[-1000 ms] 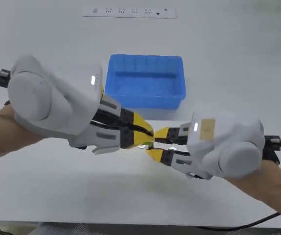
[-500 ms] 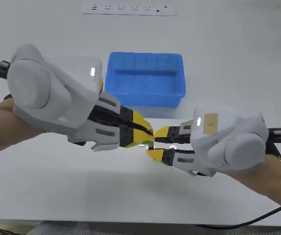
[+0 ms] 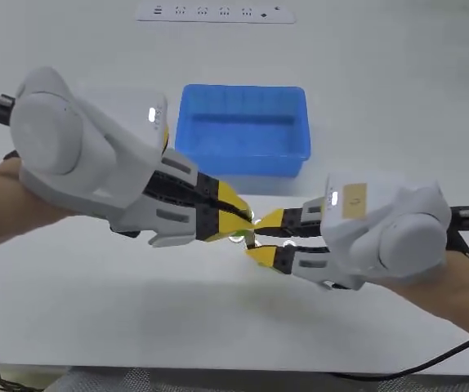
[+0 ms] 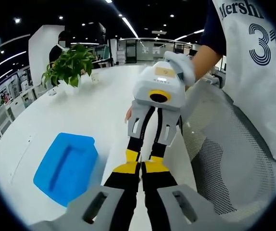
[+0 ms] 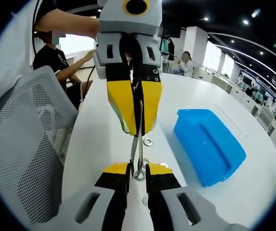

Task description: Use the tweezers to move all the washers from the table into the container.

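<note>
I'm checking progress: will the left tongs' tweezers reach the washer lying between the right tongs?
Likely yes: the left tongs grip the tweezers, whose tips sit at that washer; nothing lies between.

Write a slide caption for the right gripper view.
Left gripper holds tweezers, tips at a washer between the parted jaws of the right gripper; blue container beside them on the white table.

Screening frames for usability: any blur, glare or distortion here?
Head view: white table nearly washed out, soft shadow, edges fairly sharp. Right gripper view: fisheye bends the blue container, but tweezers and washer are crisp. Left gripper view: same bending, dark ceiling.
</note>
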